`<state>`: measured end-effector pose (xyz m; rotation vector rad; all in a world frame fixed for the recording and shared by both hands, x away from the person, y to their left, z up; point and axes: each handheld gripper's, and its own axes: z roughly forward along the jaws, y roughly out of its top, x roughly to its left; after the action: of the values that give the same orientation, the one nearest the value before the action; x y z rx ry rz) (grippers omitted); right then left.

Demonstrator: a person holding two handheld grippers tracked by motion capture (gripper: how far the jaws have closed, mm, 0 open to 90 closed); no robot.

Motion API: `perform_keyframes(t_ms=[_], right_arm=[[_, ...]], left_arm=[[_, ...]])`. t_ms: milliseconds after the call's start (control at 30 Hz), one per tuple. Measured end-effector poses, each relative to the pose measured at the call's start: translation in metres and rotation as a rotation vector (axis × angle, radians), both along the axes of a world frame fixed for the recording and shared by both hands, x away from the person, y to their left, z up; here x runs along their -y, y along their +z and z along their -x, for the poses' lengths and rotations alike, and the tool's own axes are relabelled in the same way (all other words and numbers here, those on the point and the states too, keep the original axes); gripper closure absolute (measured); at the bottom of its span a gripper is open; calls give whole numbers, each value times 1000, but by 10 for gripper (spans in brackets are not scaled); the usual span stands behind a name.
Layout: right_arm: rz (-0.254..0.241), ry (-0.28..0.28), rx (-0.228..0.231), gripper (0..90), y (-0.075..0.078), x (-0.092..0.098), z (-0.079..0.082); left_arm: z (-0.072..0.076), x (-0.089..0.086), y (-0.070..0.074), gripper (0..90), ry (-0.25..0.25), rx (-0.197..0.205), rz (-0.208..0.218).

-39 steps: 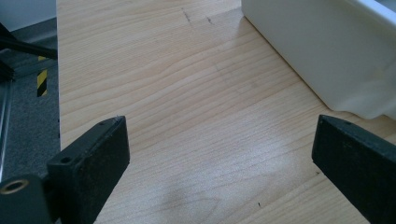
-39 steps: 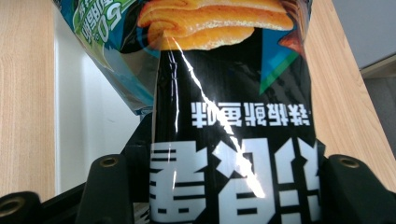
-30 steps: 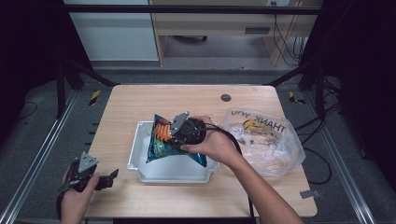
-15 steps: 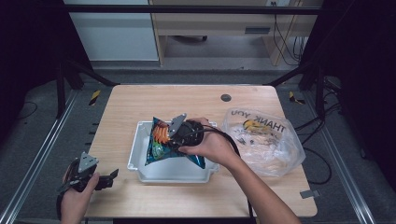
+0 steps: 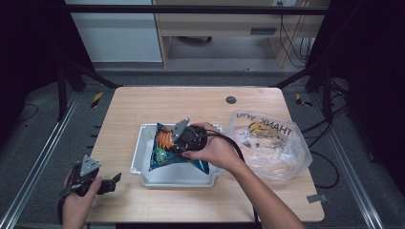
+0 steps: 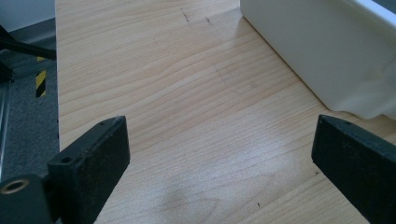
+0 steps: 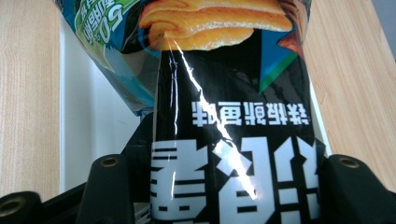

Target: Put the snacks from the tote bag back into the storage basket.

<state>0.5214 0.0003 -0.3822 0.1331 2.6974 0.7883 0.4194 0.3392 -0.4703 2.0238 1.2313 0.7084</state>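
A blue and black chip bag (image 5: 163,151) lies tilted in the white bin (image 5: 138,160) at the middle of the table. My right gripper (image 5: 172,144) is shut on it, the hand coming in from the right. In the right gripper view the bag (image 7: 229,107) stands between the two black jaws of the right gripper (image 7: 233,179), printing upside down, with the bin's white floor (image 7: 100,116) beneath. My left gripper (image 5: 111,182) rests low at the table's front left corner, open. In its own view the left gripper (image 6: 219,154) has bare wood between its jaws.
A clear plastic bag (image 5: 270,143) printed "THANK YOU" lies right of the bin, with items inside. A small dark round hole (image 5: 231,100) marks the far side of the table. The bin's outer wall (image 6: 317,51) stands just ahead and to the right of the left gripper.
The right hand has shifted only slightly over the bin, with the chip bag in its grip throughout. The left hand has kept still.
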Motion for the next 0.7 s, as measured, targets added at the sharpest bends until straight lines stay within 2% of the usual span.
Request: perform_keyframes(t_ms=[267, 367, 500, 700], right_arm=[[13, 8, -21, 422, -9, -1, -1], [26, 11, -32, 422, -13, -2, -1], [21, 1, -46, 423, -18, -3, -4], [44, 4, -60, 422, -27, -6, -9]], left_arm=[[0, 0, 0, 37, 4, 2, 0], [-1, -1, -1, 36, 7, -5, 16], [-1, -3, -1, 37, 16, -4, 22], [-1, -3, -2, 37, 15, -5, 28]])
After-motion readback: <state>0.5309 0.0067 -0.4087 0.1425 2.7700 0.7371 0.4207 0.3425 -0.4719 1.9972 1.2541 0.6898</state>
